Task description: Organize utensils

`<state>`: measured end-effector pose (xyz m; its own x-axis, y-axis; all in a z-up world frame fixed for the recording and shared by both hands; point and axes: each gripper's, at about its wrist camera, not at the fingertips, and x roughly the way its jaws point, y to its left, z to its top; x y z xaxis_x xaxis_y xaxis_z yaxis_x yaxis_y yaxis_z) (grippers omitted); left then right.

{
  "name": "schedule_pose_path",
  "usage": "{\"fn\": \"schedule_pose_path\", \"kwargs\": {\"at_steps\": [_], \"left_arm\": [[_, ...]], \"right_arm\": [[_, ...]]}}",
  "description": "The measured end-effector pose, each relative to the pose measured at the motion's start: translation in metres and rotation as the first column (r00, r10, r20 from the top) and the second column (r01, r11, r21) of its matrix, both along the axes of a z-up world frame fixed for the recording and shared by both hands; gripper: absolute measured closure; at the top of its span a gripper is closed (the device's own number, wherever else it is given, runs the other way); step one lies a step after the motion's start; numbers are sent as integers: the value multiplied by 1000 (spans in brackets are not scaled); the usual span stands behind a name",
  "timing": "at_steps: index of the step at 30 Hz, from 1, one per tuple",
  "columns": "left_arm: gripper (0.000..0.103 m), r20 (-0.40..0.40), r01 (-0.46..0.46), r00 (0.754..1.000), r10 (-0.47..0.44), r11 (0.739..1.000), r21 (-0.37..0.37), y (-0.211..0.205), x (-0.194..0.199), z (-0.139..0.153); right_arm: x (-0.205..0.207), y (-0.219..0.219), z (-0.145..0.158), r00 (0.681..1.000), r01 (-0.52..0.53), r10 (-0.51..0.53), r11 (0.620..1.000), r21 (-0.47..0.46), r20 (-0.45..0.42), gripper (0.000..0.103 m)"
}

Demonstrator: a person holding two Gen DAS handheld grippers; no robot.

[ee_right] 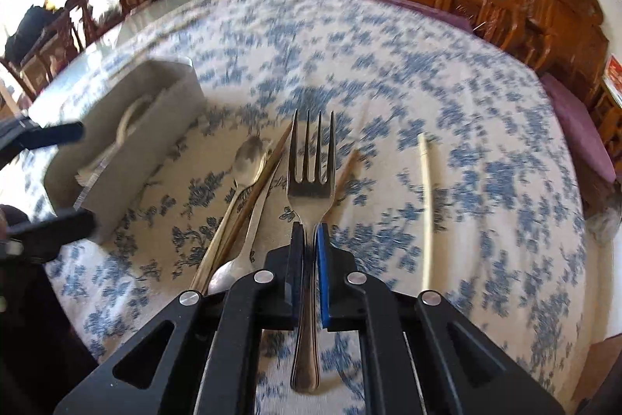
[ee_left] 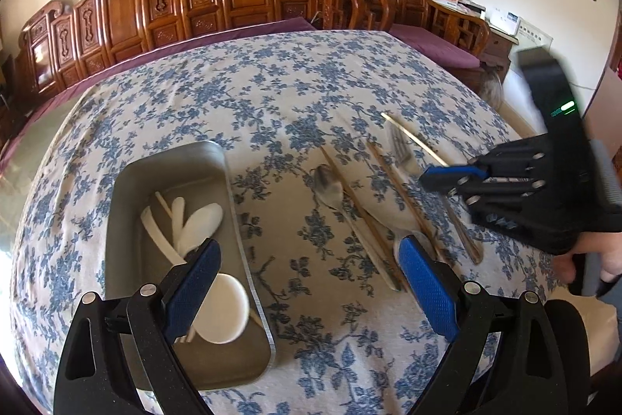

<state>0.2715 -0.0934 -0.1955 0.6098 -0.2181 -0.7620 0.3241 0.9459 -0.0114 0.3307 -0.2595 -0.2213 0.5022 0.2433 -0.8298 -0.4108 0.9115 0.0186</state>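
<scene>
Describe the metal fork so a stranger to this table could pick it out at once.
Start at the round table under the blue-flowered cloth, then find the scatter of loose cutlery to the right of the grey metal tray. The silver four-tined fork is the only piece clamped between the right gripper pads, tines forward, while the silver spoon and wooden chopsticks lie on the cloth.

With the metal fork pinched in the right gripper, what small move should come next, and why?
Probably carry the silver metal fork left toward the grey rectangular tray. The right gripper is shut on its neck, tines forward, and the tray already holds white plastic utensils, while the open left gripper hovers beside it.
</scene>
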Motion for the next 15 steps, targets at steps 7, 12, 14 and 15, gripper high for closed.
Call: {"fn": "schedule_pose_path", "kwargs": {"at_steps": [7, 12, 14, 15], "left_arm": [[20, 15, 35, 999, -35, 999, 41, -25, 3, 5], [38, -35, 31, 999, -29, 998, 51, -36, 21, -5], [43, -61, 21, 998, -18, 999, 43, -38, 32, -10], [46, -76, 13, 997, -10, 999, 36, -39, 38, -14]], "right_arm": [[-25, -37, 13, 997, 66, -68, 996, 60, 30, 95], [-25, -60, 4, 994, 108, -110, 991, 84, 25, 95], [-24, -66, 0, 993, 114, -116, 989, 95, 15, 95], [-24, -67, -2, 993, 114, -115, 989, 91, 14, 95]]}}
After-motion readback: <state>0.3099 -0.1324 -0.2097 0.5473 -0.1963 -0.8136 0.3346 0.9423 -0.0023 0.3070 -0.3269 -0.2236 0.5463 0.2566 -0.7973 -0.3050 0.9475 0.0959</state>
